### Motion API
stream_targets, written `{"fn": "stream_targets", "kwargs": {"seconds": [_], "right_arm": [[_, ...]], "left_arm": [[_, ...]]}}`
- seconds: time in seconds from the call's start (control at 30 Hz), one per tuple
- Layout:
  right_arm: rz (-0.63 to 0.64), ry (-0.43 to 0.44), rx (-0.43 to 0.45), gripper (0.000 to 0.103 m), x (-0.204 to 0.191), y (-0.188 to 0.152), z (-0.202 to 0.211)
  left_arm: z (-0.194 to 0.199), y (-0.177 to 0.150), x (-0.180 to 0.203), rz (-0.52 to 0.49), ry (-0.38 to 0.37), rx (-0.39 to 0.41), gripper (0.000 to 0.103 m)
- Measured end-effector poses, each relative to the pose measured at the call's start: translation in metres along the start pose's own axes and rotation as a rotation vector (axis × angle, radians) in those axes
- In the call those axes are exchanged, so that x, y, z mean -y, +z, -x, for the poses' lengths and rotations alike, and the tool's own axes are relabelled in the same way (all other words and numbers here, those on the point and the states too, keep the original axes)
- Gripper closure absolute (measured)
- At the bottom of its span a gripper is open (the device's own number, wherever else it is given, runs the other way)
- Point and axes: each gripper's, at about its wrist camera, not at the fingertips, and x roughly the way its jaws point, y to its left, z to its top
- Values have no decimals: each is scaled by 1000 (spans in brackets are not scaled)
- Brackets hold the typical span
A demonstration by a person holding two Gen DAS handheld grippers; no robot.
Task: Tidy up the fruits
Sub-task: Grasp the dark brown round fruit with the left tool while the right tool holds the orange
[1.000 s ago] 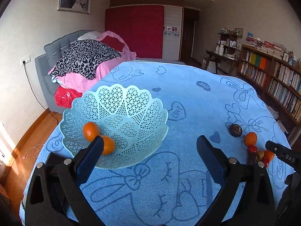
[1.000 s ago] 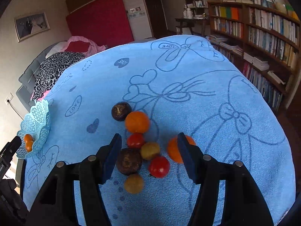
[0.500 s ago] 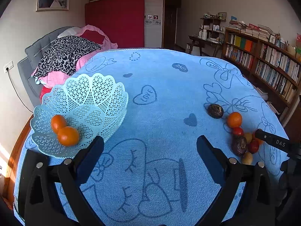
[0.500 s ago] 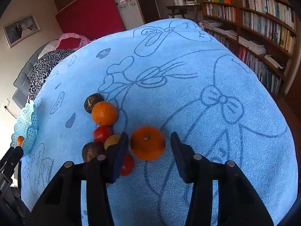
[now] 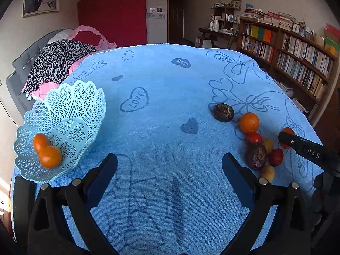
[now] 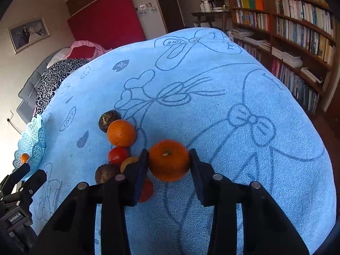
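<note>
While clamped on an orange [image 6: 169, 163], right gripper [image 6: 169, 165] low over the cloth; left gripper [image 5: 169, 171] spread wide, empty.

Basket [image 5: 63, 114] left on blanket [image 5: 161, 97], two oranges [image 5: 45, 152] inside; fruit cluster [image 5: 257, 146] right, apparently touching.

We see bedroom ahead of grippers: red wardrobe panel [image 5: 112, 19] on far wall, dark door [image 5: 176, 14] beside it. Framed photo [image 5: 40, 2] hangs up left. Grey bed [image 5: 21, 70] on left (leopard-print and pink bedding heaped on it). Bookshelves [image 5: 297, 57] line right wall, small desk [image 5: 214, 34] beyond. Sunlight bright at far left.
</note>
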Motion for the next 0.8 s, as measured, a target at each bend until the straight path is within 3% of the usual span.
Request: {"fn": "stream_targets", "kwargs": {"seconds": [0.23, 0.67, 0.8], "right_arm": [[-33, -46, 29, 64, 14, 5, 3], [-78, -59, 24, 64, 24, 2, -6], [-64, -67, 28, 64, 21, 1, -6]], "left_arm": [[-21, 1, 43, -66, -111, -72, 3], [-44, 6, 100, -176, -162, -97, 4], [-55, 5, 104, -180, -204, -142, 27]]}}
